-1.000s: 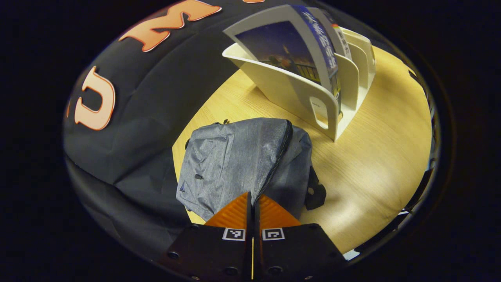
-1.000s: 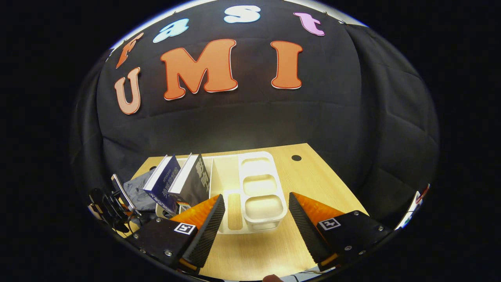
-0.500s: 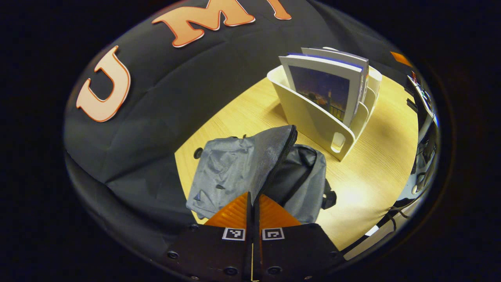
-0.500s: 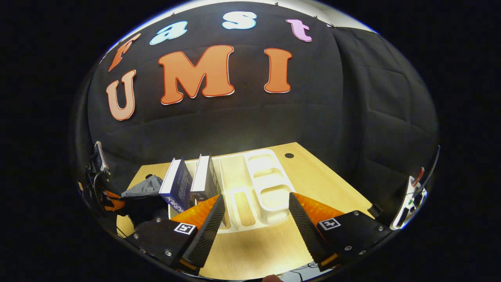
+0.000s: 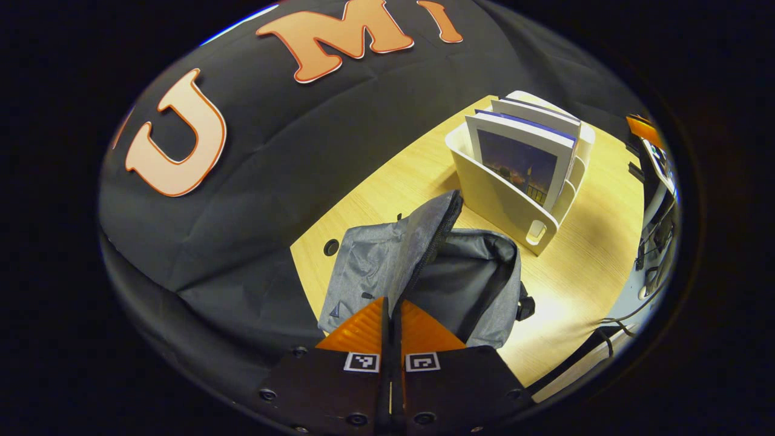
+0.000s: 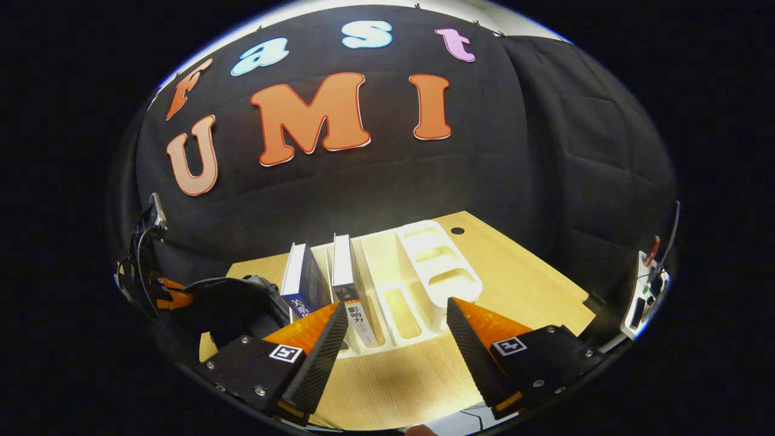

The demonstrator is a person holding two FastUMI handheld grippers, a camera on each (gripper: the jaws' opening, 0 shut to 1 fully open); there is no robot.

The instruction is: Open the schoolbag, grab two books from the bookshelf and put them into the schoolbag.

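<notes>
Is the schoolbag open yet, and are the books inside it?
The grey schoolbag is unzipped and gaping. The left tool is shut at its flap. Both books stand in the white bookshelf; the open right tool must carry them over.

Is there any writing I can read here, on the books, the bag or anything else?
"影响力": on the spine of the right-hand book in the bookshelf.
Left-hand book: spine characters partly hidden behind a finger of the right gripper, not readable.
Schoolbag: a small triangle mark, no words.
Square tags on both grippers: coded patterns, no words.
</notes>
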